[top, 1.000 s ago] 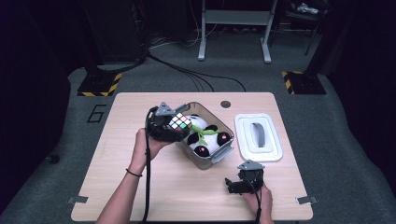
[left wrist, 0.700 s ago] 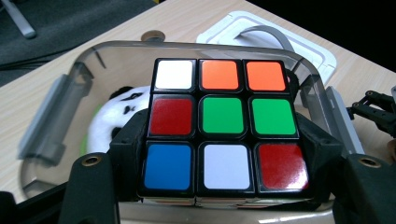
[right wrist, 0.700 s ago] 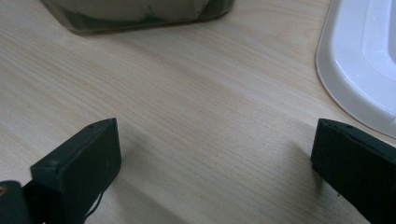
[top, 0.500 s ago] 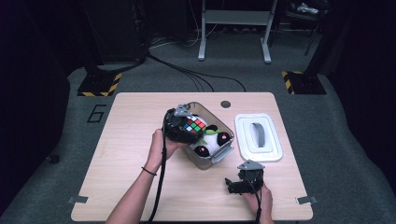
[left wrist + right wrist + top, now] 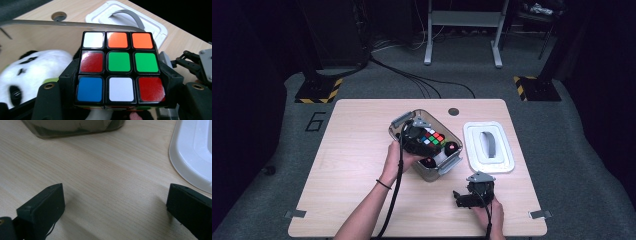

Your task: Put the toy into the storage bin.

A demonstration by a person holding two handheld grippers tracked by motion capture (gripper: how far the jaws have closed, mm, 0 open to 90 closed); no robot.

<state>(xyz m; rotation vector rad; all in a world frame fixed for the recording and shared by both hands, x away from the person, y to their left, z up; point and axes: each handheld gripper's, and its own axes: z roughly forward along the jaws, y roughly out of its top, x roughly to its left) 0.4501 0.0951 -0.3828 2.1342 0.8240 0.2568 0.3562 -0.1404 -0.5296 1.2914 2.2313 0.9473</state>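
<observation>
Plush panda partly behind puzzle cube

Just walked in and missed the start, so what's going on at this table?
A person is packing toys into a clear storage bin. The left gripper holds a Rubik's cube clamped between its jaws, over the bin, where a plush panda already lies. The right gripper sits open and empty on the wooden table. The bin's white lid lies beside it.

Panda crowds bin; lid blocks right; table left open.
</observation>
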